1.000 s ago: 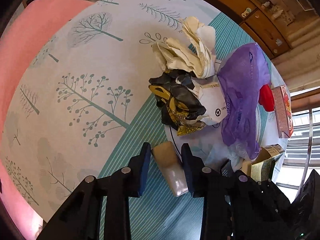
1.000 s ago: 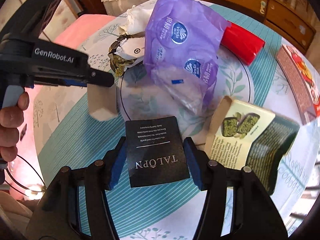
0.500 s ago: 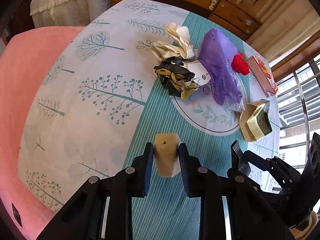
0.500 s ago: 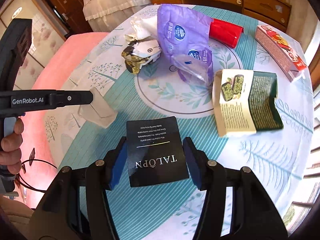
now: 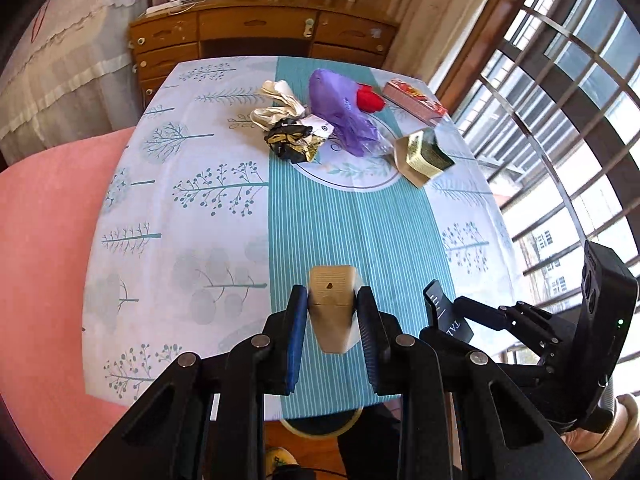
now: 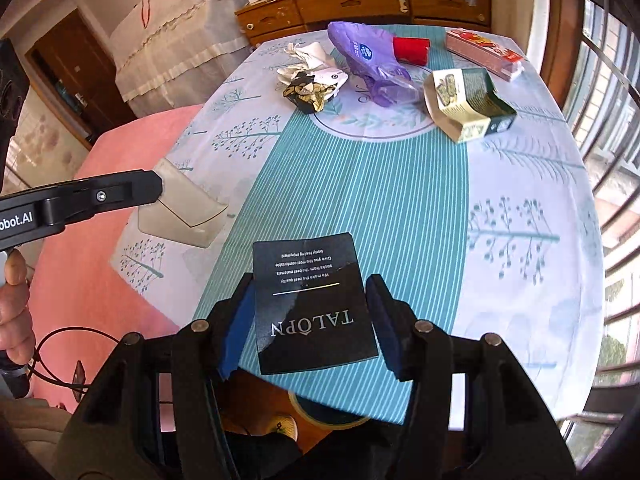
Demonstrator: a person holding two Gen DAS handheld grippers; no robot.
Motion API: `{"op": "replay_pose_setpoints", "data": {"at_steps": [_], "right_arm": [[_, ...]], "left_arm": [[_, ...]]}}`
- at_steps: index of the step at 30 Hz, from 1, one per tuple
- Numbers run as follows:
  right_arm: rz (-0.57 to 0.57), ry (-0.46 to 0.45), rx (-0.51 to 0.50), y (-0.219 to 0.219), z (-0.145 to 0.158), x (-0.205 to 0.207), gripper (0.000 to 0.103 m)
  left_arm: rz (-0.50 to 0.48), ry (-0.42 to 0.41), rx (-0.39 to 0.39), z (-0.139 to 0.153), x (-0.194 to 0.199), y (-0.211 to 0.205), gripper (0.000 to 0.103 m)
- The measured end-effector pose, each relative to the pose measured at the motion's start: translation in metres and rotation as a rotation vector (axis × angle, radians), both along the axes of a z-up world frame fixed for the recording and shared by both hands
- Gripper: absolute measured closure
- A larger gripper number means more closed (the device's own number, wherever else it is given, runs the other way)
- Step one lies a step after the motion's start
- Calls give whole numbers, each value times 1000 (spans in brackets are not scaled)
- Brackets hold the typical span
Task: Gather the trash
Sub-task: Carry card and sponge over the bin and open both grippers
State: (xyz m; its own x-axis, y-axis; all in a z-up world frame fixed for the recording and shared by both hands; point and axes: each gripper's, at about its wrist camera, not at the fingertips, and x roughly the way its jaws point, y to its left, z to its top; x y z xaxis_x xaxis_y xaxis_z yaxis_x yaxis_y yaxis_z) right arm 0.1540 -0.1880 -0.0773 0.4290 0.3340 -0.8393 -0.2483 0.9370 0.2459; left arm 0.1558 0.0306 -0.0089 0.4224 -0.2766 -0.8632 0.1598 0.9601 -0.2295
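A beige packet (image 5: 332, 312) is clamped in the left hand-held gripper (image 5: 332, 316), a black card (image 6: 312, 304) in the right hand-held gripper (image 6: 310, 320), both over the near bench (image 5: 360, 232) edge. Remaining trash (image 5: 320, 120) is clustered at the far end.

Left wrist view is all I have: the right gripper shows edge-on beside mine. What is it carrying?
Observer: The right gripper is shut on a black card printed TALOPN, gripped by its two side edges.
Operator: And my own piece, seen from the side?
Observer: The right wrist view shows its broad face: a flat, translucent beige pouch with an envelope-style flap. The left gripper is shut on it.
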Motion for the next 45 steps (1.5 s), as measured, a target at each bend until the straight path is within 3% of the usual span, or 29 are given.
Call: {"op": "replay_pose_setpoints", "data": {"at_steps": [5, 10, 17, 26, 36, 43, 45], "right_arm": [[-102, 2, 4, 16, 0, -74, 51], [-160, 69, 13, 30, -14, -133, 51], [-209, 170, 2, 38, -57, -174, 51], [-319, 303, 20, 18, -180, -182, 51], [-453, 427, 98, -14, -322, -189, 49], [-498, 479, 159, -31, -393, -180, 46], [-505, 493, 172, -35, -411, -176, 44]], "left_arm": [[-103, -13, -1, 0, -60, 9, 78], [-163, 54, 3, -19, -108, 15, 78], [-224, 159, 25, -66, -142, 5, 78], [-279, 229, 97, -176, -160, -26, 78], [-217, 308, 114, -319, -142, -41, 78], [-231, 284, 179, -385, -149, -59, 78], [-231, 271, 200, -398, -149, -61, 70]]}}
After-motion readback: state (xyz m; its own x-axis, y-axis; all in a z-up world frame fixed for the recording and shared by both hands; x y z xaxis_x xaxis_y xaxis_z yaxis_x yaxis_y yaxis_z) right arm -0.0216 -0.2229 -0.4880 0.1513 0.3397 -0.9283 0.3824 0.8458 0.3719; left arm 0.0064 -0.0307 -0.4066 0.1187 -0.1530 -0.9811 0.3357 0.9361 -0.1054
